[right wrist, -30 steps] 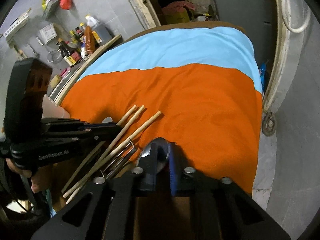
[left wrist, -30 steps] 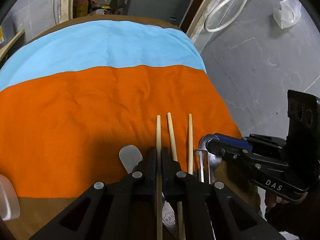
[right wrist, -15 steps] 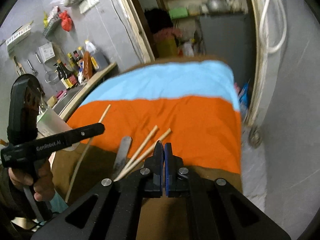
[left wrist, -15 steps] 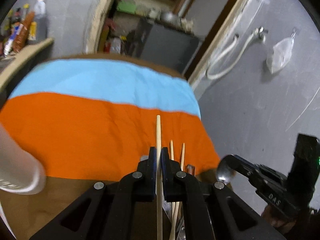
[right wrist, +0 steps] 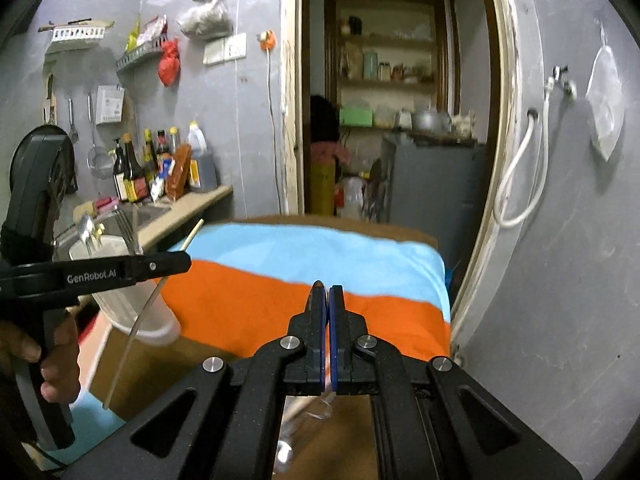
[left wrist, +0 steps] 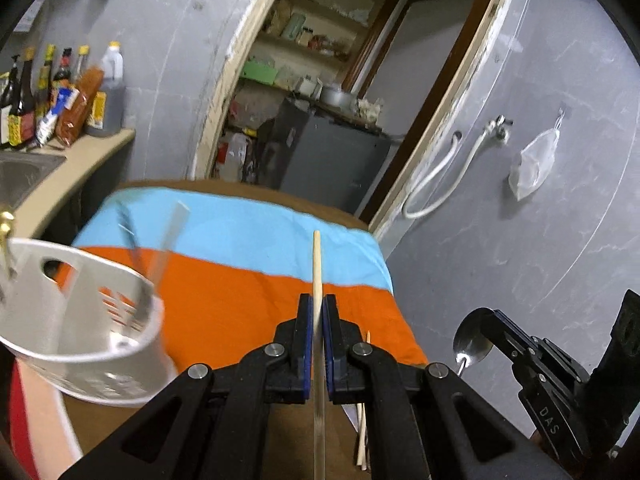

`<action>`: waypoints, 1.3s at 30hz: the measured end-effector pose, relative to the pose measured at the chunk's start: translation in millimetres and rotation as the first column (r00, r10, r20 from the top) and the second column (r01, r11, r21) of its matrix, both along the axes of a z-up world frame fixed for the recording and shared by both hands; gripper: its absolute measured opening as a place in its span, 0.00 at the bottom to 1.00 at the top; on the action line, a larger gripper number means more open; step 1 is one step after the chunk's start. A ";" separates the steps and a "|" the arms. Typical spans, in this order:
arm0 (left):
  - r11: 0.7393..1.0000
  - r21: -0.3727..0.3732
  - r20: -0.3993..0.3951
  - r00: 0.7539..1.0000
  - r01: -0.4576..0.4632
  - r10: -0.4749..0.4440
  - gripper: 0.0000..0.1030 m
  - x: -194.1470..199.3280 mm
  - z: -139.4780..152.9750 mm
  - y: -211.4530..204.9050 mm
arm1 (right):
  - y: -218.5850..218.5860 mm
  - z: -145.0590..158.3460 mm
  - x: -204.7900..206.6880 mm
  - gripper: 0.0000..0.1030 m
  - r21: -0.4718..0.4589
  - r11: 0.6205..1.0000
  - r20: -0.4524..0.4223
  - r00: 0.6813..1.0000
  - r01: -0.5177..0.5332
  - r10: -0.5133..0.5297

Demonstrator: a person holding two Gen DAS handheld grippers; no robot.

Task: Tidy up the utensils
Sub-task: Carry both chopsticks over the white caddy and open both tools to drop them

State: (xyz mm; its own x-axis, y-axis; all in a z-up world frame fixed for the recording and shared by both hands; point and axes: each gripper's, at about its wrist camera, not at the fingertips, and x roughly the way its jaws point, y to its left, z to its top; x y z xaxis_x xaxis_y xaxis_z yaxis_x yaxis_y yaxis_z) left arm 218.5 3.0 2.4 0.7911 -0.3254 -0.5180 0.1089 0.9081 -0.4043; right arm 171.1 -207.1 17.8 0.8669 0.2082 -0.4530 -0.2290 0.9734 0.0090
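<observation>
Chopstick (left wrist: 317,264) sits clamped between the left gripper (left wrist: 316,320) pads, raised above the orange and blue cloth (left wrist: 240,300) beside the white utensil holder (left wrist: 80,320), while the right gripper (right wrist: 328,300) is closed on a metal spoon (left wrist: 472,334), two more chopsticks (left wrist: 363,432) lying below.

Left gripper (left wrist: 316,316) clamped on a single wooden chopstick (left wrist: 316,264), above an orange and blue cloth (left wrist: 240,280). White utensil holder (left wrist: 80,320) at left, blurred. Right gripper (left wrist: 486,322) at lower right, gripping a metal spoon (left wrist: 470,340).
</observation>
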 end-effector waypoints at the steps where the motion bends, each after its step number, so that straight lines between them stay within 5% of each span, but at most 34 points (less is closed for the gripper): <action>1: 1.000 -0.006 0.015 1.000 -0.004 0.004 0.05 -3.6 5.1 7.0 | 6.0 6.8 -2.0 0.02 0.005 1.000 0.016 1.000 0.004 -0.004; 10: 0.996 -0.051 0.119 0.990 -0.076 0.081 0.05 -19.4 42.1 91.9 | 72.0 60.3 -17.9 0.02 0.049 0.999 0.162 0.987 -0.019 0.010; 19: 0.967 -0.109 0.186 0.951 -0.230 0.248 0.05 -8.7 57.7 184.1 | 144.3 89.4 -19.0 0.02 0.043 0.995 0.241 0.967 -0.093 0.080; 28: 0.931 -0.129 0.218 0.906 -0.341 0.362 0.05 18.7 38.9 229.2 | 190.4 90.4 -5.5 0.02 -0.031 0.997 0.293 0.953 -0.072 0.078; 39: 0.902 -0.116 0.228 0.872 -0.417 0.433 0.05 21.7 8.5 230.1 | 246.3 61.2 6.7 0.02 -0.192 0.978 0.300 0.944 -0.082 0.138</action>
